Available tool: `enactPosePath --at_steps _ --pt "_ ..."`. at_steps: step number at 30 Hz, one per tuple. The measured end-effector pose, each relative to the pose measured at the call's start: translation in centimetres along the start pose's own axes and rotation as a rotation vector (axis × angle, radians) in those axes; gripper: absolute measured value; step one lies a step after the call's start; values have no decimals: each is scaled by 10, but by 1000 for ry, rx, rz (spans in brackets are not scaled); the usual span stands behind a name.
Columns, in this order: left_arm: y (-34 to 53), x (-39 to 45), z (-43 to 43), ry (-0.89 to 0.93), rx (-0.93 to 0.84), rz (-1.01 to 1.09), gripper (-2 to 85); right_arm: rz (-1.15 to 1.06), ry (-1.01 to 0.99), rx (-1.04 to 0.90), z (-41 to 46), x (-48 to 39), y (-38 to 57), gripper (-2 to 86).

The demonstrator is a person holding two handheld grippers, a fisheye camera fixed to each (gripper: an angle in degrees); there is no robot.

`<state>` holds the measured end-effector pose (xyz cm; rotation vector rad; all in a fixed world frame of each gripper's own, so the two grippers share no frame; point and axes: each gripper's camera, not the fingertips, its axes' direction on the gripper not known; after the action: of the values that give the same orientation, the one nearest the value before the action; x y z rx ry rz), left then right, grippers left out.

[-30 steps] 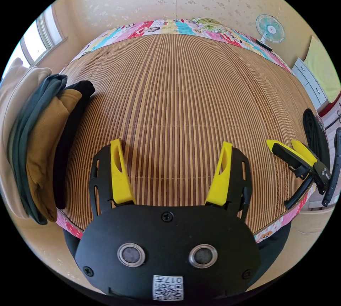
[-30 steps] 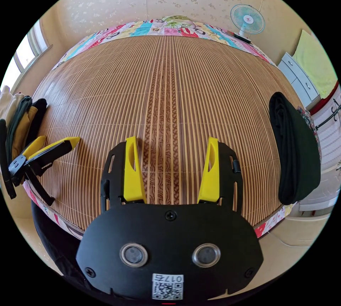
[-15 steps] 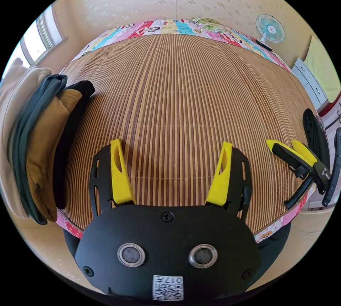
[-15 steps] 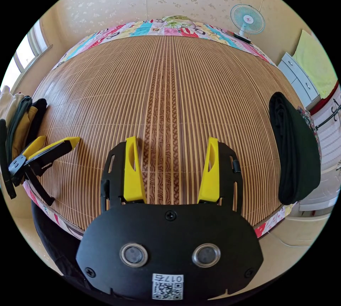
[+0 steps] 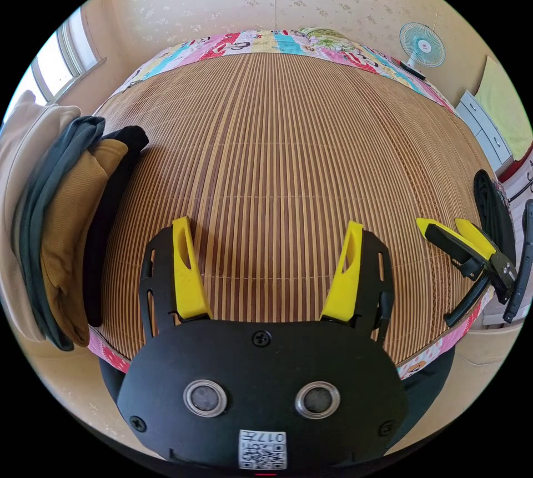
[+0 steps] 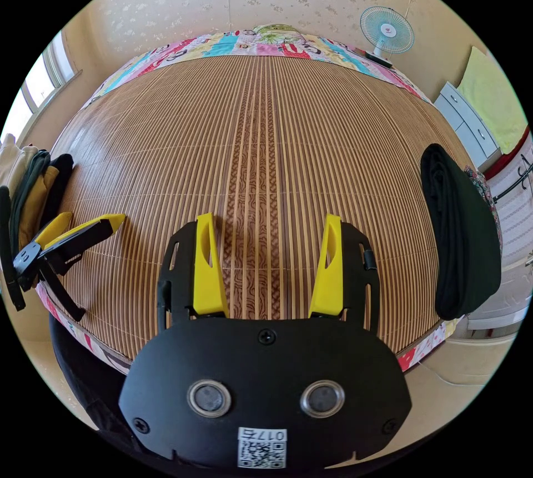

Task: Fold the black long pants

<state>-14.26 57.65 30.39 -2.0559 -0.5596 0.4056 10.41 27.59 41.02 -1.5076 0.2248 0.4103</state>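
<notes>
On the bed's bamboo mat point(image 6: 266, 128), folded black pants point(image 6: 463, 234) sit right; left gripper point(image 5: 266, 264) and right gripper point(image 6: 266, 261) jaws released, empty. Fold looks done.

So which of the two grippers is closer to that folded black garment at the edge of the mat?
The right gripper. The folded black garment lies just off its right side, while the left gripper sits across the bamboo mat, beside the other clothes pile.

The stacked clothes point(image 5: 50, 222) run past the left gripper view's left edge, their lower layers hidden.
</notes>
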Motion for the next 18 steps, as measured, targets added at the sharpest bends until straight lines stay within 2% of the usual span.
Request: enactPosePath --at_steps 18 --pt "-4 -4 -1 -1 0 0 354 1 1 0 -4 6 0 252"
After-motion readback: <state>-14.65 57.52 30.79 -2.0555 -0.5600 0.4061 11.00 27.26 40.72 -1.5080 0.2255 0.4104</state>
